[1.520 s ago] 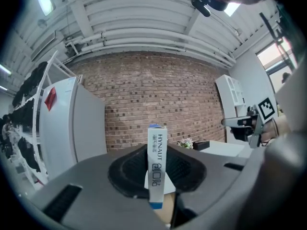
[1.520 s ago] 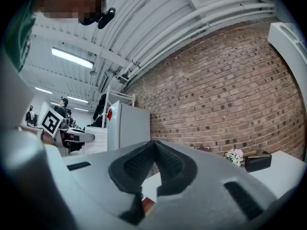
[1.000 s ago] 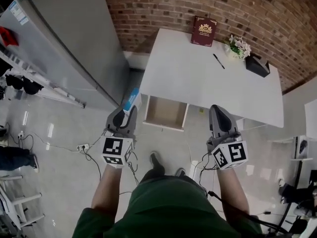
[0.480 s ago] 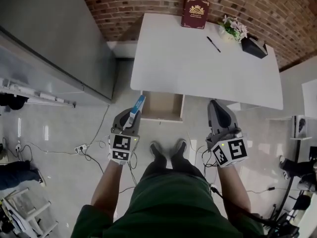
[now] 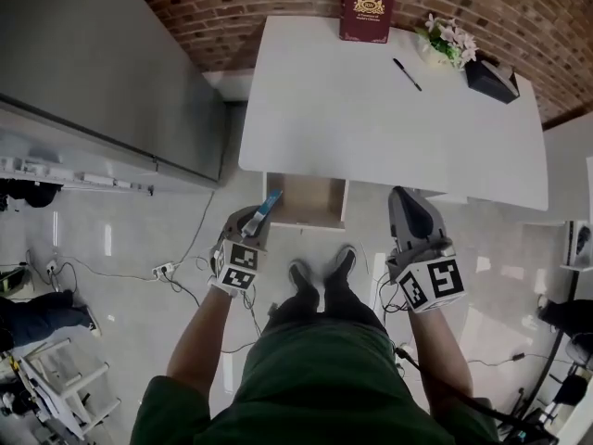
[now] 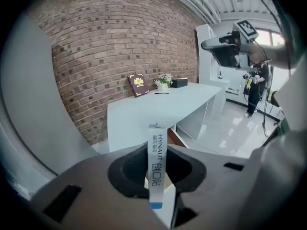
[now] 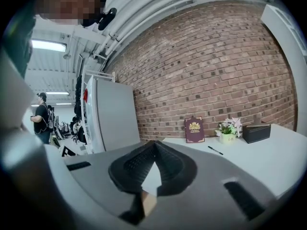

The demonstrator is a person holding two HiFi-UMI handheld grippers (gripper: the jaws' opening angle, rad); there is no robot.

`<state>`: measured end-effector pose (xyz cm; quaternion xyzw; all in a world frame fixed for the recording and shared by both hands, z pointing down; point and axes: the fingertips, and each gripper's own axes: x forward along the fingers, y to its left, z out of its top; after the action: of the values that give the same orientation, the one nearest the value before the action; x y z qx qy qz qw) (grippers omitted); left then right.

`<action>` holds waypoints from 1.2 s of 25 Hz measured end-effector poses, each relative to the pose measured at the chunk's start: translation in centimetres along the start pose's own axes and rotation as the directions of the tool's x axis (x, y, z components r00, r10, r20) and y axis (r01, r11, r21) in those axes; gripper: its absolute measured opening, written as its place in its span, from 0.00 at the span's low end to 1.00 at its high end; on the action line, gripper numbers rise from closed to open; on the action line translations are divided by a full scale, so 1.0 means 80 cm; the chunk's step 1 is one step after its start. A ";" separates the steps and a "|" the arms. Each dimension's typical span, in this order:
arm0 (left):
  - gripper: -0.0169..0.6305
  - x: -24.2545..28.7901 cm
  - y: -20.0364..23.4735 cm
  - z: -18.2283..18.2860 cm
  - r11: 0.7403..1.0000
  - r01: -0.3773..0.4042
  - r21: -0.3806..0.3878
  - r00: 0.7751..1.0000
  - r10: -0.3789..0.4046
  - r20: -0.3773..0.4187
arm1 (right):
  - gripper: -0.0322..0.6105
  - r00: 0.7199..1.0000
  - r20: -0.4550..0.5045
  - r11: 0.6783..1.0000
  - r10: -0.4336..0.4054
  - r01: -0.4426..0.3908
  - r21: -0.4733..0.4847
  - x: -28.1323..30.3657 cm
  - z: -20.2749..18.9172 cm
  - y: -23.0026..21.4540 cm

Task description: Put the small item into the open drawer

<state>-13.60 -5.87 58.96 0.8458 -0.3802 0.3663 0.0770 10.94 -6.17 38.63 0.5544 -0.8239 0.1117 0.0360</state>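
My left gripper (image 5: 253, 219) is shut on a slim white box with a blue end (image 5: 271, 201), which sticks out past the jaws toward the front left corner of the open wooden drawer (image 5: 307, 201). In the left gripper view the box (image 6: 156, 164) stands upright between the jaws, and the drawer's edge (image 6: 175, 137) shows just behind it. My right gripper (image 5: 406, 197) hovers right of the drawer, below the table edge. In its own view the right gripper (image 7: 153, 143) is shut with nothing in it.
The white table (image 5: 389, 119) carries a dark red book (image 5: 368, 10), a pen (image 5: 406, 74), a small flower pot (image 5: 442, 40) and a black box (image 5: 491, 78) along the brick wall. A tall grey cabinet (image 5: 102, 72) stands at the left. Cables (image 5: 176, 272) lie on the floor.
The person has stepped closer to the table. The left gripper with the box has moved right and forward, up to the drawer's front left corner. The right gripper keeps its place.
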 end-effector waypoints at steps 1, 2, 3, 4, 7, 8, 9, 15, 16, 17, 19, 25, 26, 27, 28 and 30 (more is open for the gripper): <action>0.13 0.009 -0.004 -0.003 1.000 0.000 0.013 1.000 0.001 -0.025 | 0.05 1.000 0.001 1.000 0.012 -0.012 0.006 0.004 -0.001 -0.007; 0.13 0.019 -0.008 -0.006 1.000 -0.001 0.024 0.999 0.002 -0.048 | 0.05 1.000 0.000 1.000 0.023 -0.023 0.014 0.007 -0.003 -0.015; 0.13 0.029 -0.012 -0.009 0.999 0.000 0.032 0.998 0.002 -0.069 | 0.05 0.999 -0.004 0.999 0.032 -0.032 0.023 0.011 -0.007 -0.023; 0.13 0.038 -0.015 -0.012 0.999 0.002 0.040 0.996 0.002 -0.089 | 0.05 0.999 -0.010 0.999 0.041 -0.041 0.035 0.014 -0.013 -0.029; 0.14 0.065 -0.024 -0.026 0.998 0.024 0.066 0.990 -0.015 -0.141 | 0.05 0.997 -0.039 0.996 0.064 -0.061 0.065 0.024 -0.034 -0.036; 0.14 0.073 -0.025 -0.031 0.996 0.036 0.079 0.988 -0.024 -0.153 | 0.05 0.996 -0.050 0.995 0.068 -0.065 0.070 0.027 -0.041 -0.036; 0.14 0.081 -0.026 -0.036 0.995 0.050 0.092 0.986 -0.034 -0.164 | 0.05 0.996 -0.060 0.995 0.071 -0.067 0.071 0.030 -0.047 -0.034; 0.14 0.134 -0.027 -0.066 0.979 0.135 0.155 0.973 -0.102 -0.209 | 0.05 0.994 -0.104 0.995 0.037 -0.027 0.093 0.049 -0.086 -0.031; 0.14 0.141 -0.031 -0.073 0.975 0.152 0.161 0.969 -0.115 -0.218 | 0.05 0.993 -0.113 0.995 0.029 -0.018 0.100 0.049 -0.093 -0.030; 0.14 0.146 -0.035 -0.081 0.972 0.169 0.165 0.965 -0.129 -0.228 | 0.05 0.992 -0.124 0.994 0.024 -0.011 0.105 0.048 -0.101 -0.028; 0.14 0.157 -0.042 -0.095 0.965 0.199 0.172 0.956 -0.153 -0.249 | 0.05 0.990 -0.143 0.994 0.016 -0.001 0.107 0.047 -0.113 -0.024; 0.14 0.205 -0.059 -0.125 0.933 0.277 0.230 0.928 -0.198 -0.316 | 0.05 0.979 -0.203 0.992 0.008 0.018 0.124 0.041 -0.153 -0.025; 0.14 0.214 -0.062 -0.129 0.923 0.295 0.248 0.921 -0.205 -0.332 | 0.05 0.977 -0.213 0.992 0.008 0.020 0.128 0.040 -0.159 -0.026; 0.14 0.222 -0.065 -0.134 0.912 0.315 0.265 0.912 -0.213 -0.350 | 0.05 0.975 -0.224 0.991 0.008 0.023 0.134 0.038 -0.166 -0.026; 0.14 0.230 -0.068 -0.139 0.901 0.333 0.279 0.904 -0.221 -0.367 | 0.05 0.972 -0.235 0.989 0.007 0.027 0.143 0.037 -0.174 -0.027; 0.14 0.245 -0.074 -0.148 0.880 0.366 0.303 0.887 -0.231 -0.400 | 0.05 0.967 -0.254 0.986 0.007 0.036 0.164 0.034 -0.188 -0.026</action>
<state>-7.49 -8.39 81.66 0.8144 -0.1467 0.5601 0.0394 10.86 -6.07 54.04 0.5425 -0.7963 0.2502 0.0951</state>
